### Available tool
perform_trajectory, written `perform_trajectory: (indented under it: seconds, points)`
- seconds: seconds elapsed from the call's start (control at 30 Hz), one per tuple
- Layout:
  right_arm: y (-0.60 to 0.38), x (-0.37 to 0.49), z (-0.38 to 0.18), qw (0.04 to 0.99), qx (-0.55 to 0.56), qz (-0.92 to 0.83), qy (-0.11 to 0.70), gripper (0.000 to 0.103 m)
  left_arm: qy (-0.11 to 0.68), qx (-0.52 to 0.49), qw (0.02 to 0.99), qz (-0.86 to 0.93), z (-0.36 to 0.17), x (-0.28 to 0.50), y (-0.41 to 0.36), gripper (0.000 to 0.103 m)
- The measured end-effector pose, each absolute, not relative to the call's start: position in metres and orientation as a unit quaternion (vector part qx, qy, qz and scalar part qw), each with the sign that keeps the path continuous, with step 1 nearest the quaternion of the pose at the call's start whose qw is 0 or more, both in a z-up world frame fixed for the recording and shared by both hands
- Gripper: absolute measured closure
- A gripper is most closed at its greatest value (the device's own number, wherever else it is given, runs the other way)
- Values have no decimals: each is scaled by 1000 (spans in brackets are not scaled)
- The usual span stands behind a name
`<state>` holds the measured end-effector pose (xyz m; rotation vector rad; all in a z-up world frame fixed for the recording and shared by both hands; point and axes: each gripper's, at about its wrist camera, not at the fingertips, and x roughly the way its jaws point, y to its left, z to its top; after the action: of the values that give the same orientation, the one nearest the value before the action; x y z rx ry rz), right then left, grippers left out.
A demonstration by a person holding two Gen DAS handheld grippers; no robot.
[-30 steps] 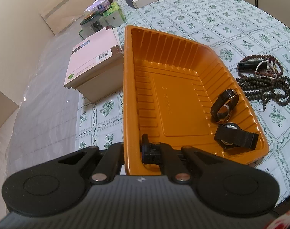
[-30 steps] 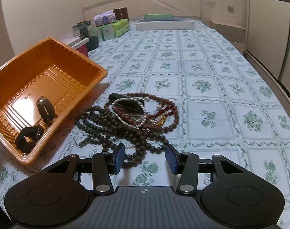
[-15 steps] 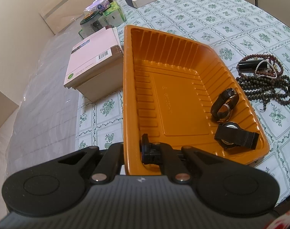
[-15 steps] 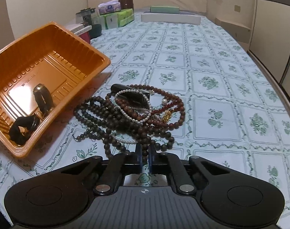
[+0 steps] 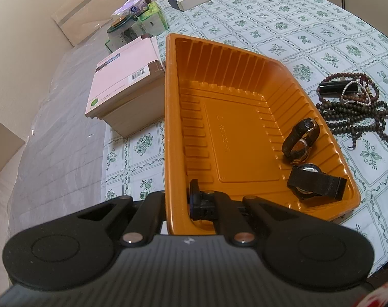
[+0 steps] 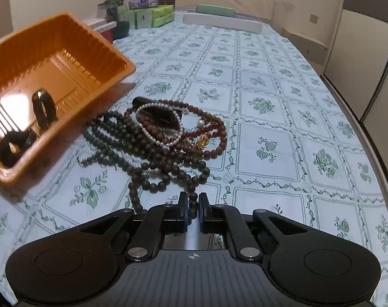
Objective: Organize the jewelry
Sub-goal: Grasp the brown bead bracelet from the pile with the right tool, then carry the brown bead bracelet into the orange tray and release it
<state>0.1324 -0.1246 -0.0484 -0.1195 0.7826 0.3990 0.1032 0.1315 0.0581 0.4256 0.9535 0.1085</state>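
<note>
My left gripper (image 5: 178, 202) is shut on the near wall of the orange tray (image 5: 235, 107), one finger outside and one inside. Two dark watches (image 5: 300, 140) (image 5: 314, 184) lie in the tray's right end. A tangle of bead necklaces (image 5: 355, 107) lies on the cloth to its right. In the right wrist view the tray (image 6: 66, 58) sits tilted at the left with the watches (image 6: 44, 110) inside. The bead pile (image 6: 158, 138) holds dark, brown, red and pearl strands. My right gripper (image 6: 193, 204) is shut on a dark bead strand at the pile's near edge.
A pink-topped box (image 5: 122, 76) stands left of the tray. Tissue packs and green boxes (image 6: 150, 7) crowd the far left of the table. A long white box (image 6: 222, 21) lies at the far end. The table's edge (image 6: 373, 140) curves along the right.
My right gripper's jaws went from apart to shut on a dark bead strand, and the view rolled slightly. The left gripper and tray have not moved.
</note>
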Motion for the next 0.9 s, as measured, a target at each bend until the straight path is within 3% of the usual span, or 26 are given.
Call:
perform_trajectory:
  seconds: [0.3,0.9]
  points:
    - [-122,129,-43,907,-71,194,368,97,455,202,866,51,59,103,131,101]
    - [-63,116,53,913,-39,316,256,97,455,202,866,50,58,103,131,101]
